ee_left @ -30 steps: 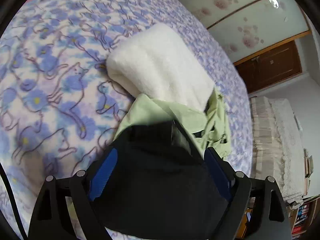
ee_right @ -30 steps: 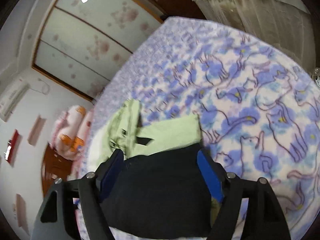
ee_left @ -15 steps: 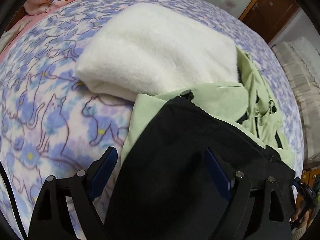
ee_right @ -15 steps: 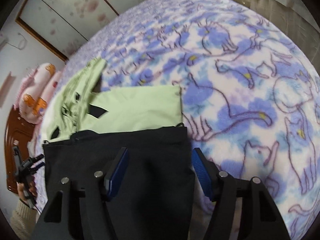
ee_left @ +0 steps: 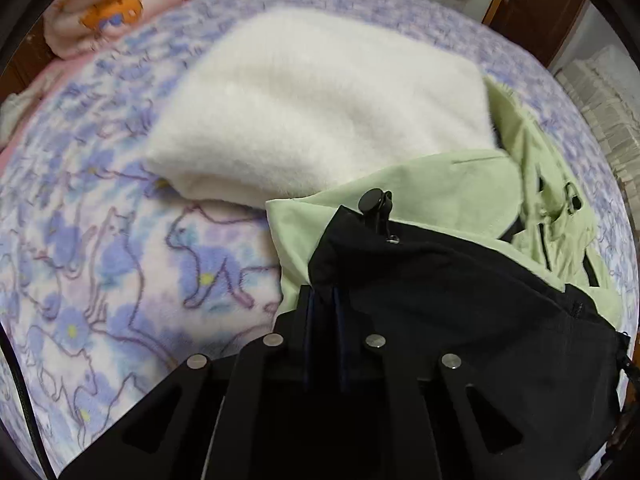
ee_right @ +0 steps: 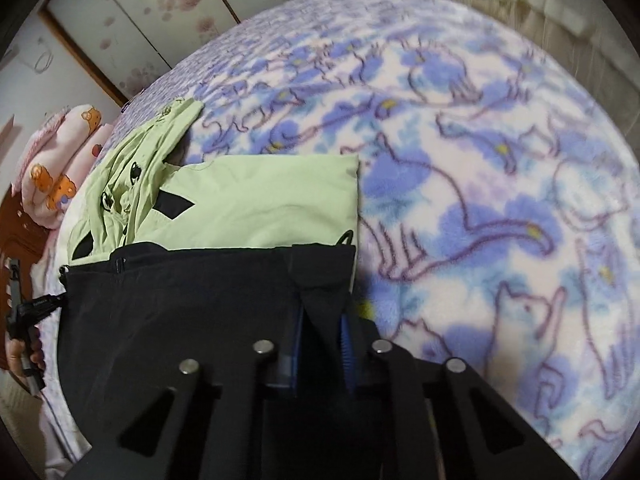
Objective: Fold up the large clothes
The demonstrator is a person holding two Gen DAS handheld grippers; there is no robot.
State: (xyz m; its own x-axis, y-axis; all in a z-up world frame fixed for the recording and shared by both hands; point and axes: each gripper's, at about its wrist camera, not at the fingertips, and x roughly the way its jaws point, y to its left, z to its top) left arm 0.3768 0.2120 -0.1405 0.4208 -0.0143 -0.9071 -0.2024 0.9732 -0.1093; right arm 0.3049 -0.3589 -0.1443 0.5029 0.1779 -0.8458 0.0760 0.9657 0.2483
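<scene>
Each tool (ee_left: 325,300) (ee_right: 322,320) pinches a near corner of the black-and-green jacket (ee_right: 256,200).

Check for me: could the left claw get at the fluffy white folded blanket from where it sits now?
Probably not yet. The left claw is shut on the black fabric panel of the pale green jacket. The fluffy white folded blanket lies beyond, its top uncovered, so after letting go the way looks free.

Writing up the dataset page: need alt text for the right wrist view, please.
The right gripper is shut on the near corner of a black garment that lies over a light green jacket on a bed. The bed's blanket, patterned with blue flowers and cats, fills the right side. At the far left edge, the person's other hand holds the left gripper.
</scene>
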